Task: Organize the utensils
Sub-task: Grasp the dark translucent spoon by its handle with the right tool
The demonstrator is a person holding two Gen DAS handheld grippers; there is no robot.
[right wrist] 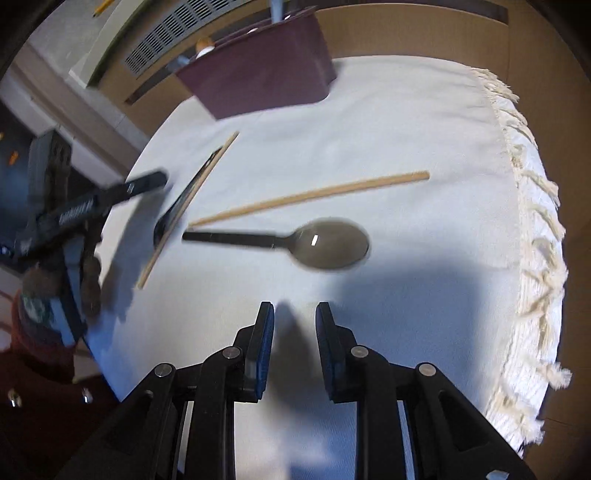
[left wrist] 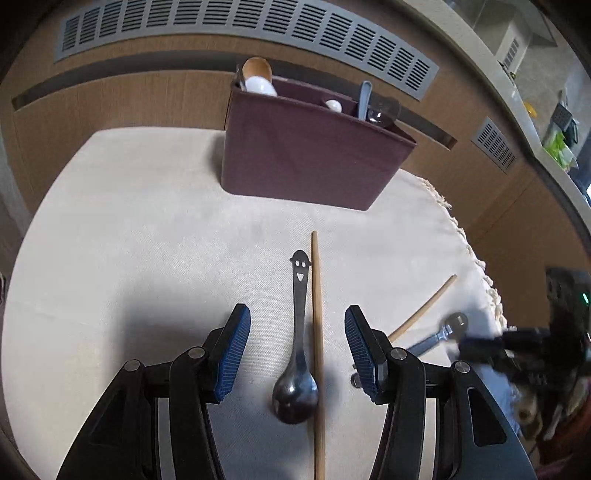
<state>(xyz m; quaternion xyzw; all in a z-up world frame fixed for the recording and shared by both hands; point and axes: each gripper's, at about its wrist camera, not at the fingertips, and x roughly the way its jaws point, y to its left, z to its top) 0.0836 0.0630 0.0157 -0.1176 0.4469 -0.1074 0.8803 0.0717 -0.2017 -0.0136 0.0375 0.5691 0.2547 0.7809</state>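
My left gripper (left wrist: 297,321) is open just above the cloth. Between its blue pads lie a dark metal spoon with a smiley handle (left wrist: 297,354) and a wooden chopstick (left wrist: 317,350), side by side. A second chopstick (left wrist: 424,308) and another spoon (left wrist: 441,334) lie to the right. A maroon utensil holder (left wrist: 306,147) with several utensils stands at the back. My right gripper (right wrist: 294,314) is open and empty above the cloth, short of a dark spoon (right wrist: 321,243) and the chopstick (right wrist: 310,197). The left gripper (right wrist: 110,192) shows at the left of the right wrist view.
A white fringed cloth (right wrist: 406,110) covers the table; its fringe edge (right wrist: 535,221) runs down the right. Wooden panelling with grey vents (left wrist: 243,26) stands behind the holder (right wrist: 258,74).
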